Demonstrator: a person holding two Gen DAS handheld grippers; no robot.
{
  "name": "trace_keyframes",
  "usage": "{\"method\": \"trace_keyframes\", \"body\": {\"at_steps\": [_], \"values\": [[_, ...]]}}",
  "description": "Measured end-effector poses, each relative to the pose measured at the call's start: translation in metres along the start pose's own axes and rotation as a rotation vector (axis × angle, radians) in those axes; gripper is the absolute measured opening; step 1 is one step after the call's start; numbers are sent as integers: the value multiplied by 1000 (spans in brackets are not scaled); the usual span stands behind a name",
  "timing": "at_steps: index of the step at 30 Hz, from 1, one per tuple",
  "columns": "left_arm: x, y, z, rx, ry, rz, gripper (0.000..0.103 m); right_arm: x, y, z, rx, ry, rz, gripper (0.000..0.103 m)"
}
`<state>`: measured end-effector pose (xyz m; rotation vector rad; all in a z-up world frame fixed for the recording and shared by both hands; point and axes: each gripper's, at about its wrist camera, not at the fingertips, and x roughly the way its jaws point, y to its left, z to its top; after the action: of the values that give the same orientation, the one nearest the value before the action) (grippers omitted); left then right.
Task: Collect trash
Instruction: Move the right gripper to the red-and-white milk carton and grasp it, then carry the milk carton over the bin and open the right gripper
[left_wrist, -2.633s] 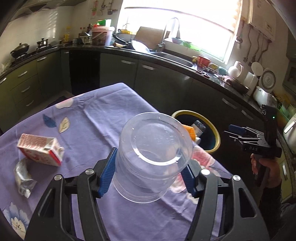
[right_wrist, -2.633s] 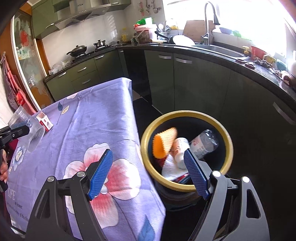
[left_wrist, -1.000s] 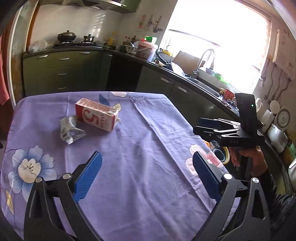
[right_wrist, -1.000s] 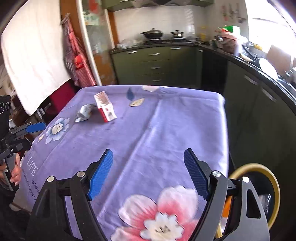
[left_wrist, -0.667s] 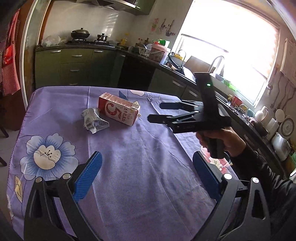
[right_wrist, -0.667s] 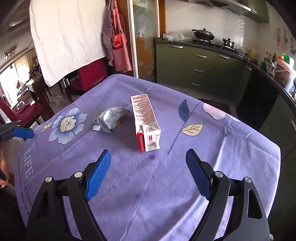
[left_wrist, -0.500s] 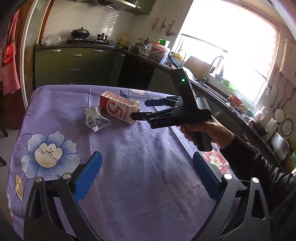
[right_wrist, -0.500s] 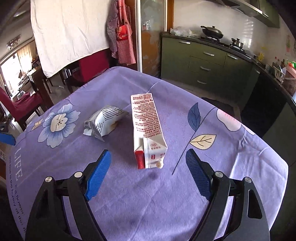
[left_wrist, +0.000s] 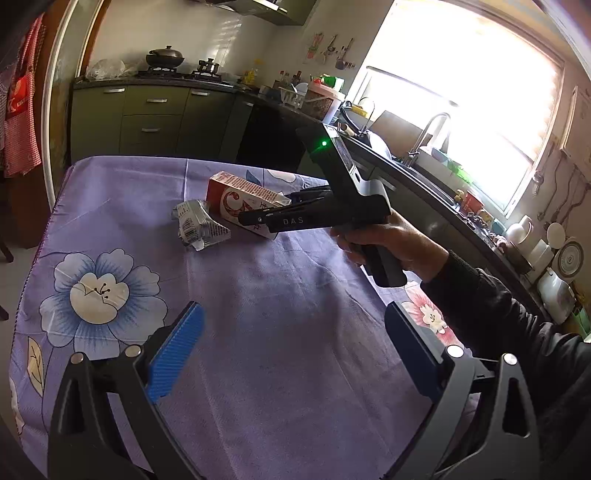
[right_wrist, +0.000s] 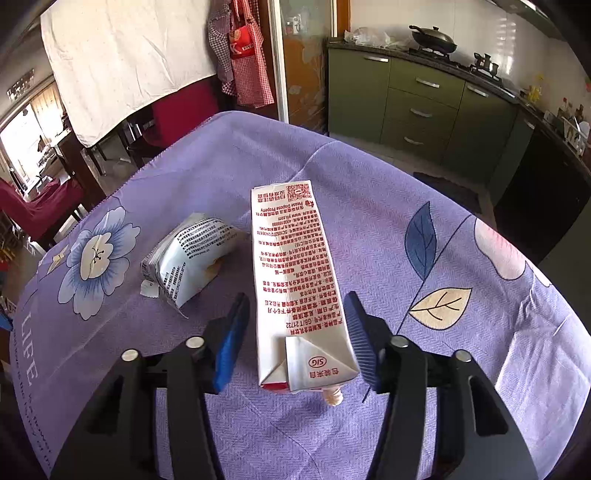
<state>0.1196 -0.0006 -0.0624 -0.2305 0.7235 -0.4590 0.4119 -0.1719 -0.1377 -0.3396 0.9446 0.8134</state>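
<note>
Right gripper (right_wrist: 295, 332) straddles the milk carton (right_wrist: 291, 258), jaws apart, seemingly untouching, to grab it; left gripper (left_wrist: 291, 354) waits agape nearer than carton.

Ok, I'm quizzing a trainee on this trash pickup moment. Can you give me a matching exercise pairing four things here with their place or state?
Things:
1. milk carton
2. crumpled pouch
3. left hand-held gripper
4. right hand-held gripper

States:
A. open, empty, above bare cloth
B. lying on its side between blue pads
C. straddling the carton's end, not yet clamped
D. silver-white, beside the carton

Pairs: 1-B, 2-D, 3-A, 4-C
</note>
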Motion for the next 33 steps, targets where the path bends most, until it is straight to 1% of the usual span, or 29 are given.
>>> {"method": "trace_keyframes", "body": {"at_steps": [1, 9, 11, 15, 19, 22, 25, 27, 30, 33], "values": [[-1, 0, 0, -2, -1, 0, 94, -1, 0, 0, 0, 0, -6, 36], [-1, -5, 0, 10, 0, -5, 94, -19, 12, -17, 1, 4, -30, 36], [-1, -6, 0, 18, -1, -6, 94, -23, 15, -20, -2, 10, -47, 36], [-4, -12, 0, 31, -5, -9, 94, -36, 20, -29, 6, 13, -50, 36], [-7, -19, -1, 46, -8, -11, 94, -56, 26, -43, 14, -12, -45, 36], [-7, -23, -2, 53, -8, -14, 94, -79, 29, -56, 21, -43, -51, 36], [-7, -27, -2, 61, -6, -23, 94, -113, 27, -76, 49, -84, -79, 36], [-6, -32, -2, 70, -5, -31, 94, -141, 21, -97, 88, -112, -109, 36], [-2, -40, -3, 89, -1, -47, 94, -184, 1, -136, 185, -125, -194, 36], [4, -47, -3, 100, 11, -66, 94, -222, -33, -188, 327, -114, -305, 36]]}}
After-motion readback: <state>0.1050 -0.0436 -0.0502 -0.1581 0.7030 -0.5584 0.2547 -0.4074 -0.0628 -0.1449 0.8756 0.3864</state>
